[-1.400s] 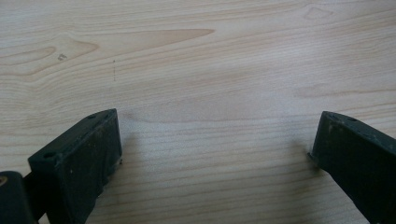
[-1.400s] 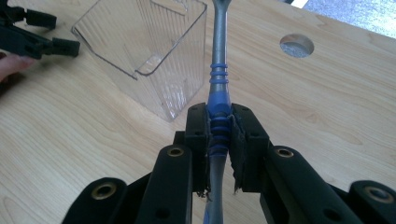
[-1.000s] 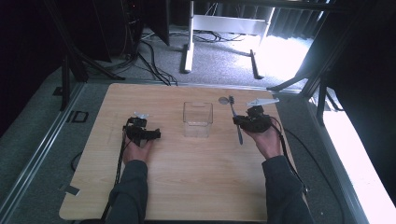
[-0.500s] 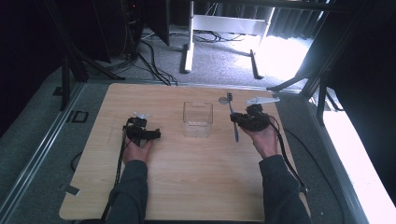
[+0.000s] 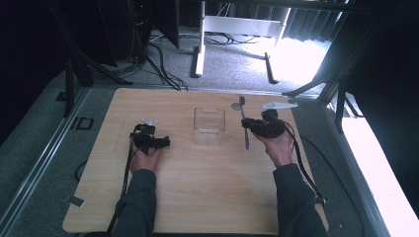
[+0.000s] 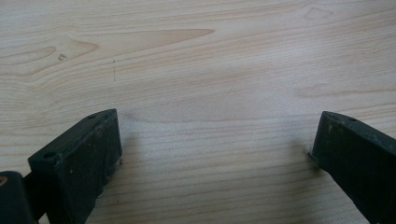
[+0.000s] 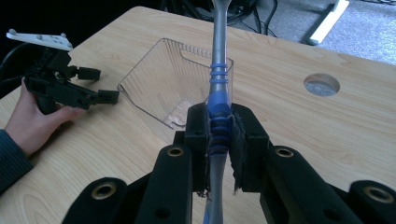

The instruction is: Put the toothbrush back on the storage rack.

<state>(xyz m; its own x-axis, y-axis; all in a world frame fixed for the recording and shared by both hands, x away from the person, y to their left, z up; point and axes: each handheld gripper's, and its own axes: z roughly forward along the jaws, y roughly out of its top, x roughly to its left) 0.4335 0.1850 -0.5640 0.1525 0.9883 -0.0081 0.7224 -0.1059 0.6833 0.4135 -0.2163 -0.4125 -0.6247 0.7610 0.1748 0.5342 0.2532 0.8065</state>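
A: R gripper (image 7: 219, 135) — fingers clamped on toothbrush (image 7: 218, 88) grip; long axis runs fwd, past the fingers.

B: Clear container (image 7: 161, 81)? Just ahead-left of R fingers. L gripper (image 6: 212, 154) wide, empty, farther off.

Looks like a lab or test room. Bare wooden table (image 5: 197, 187) on grey carpet (image 5: 232, 54), loose cables (image 5: 158, 59), metal stands (image 5: 200, 39) and dark curtains (image 5: 306, 22) around.

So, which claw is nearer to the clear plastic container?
The right claw is nearer: it is just beside the clear plastic container, shut on the toothbrush. The left claw rests open on the table, farther away on the other side.
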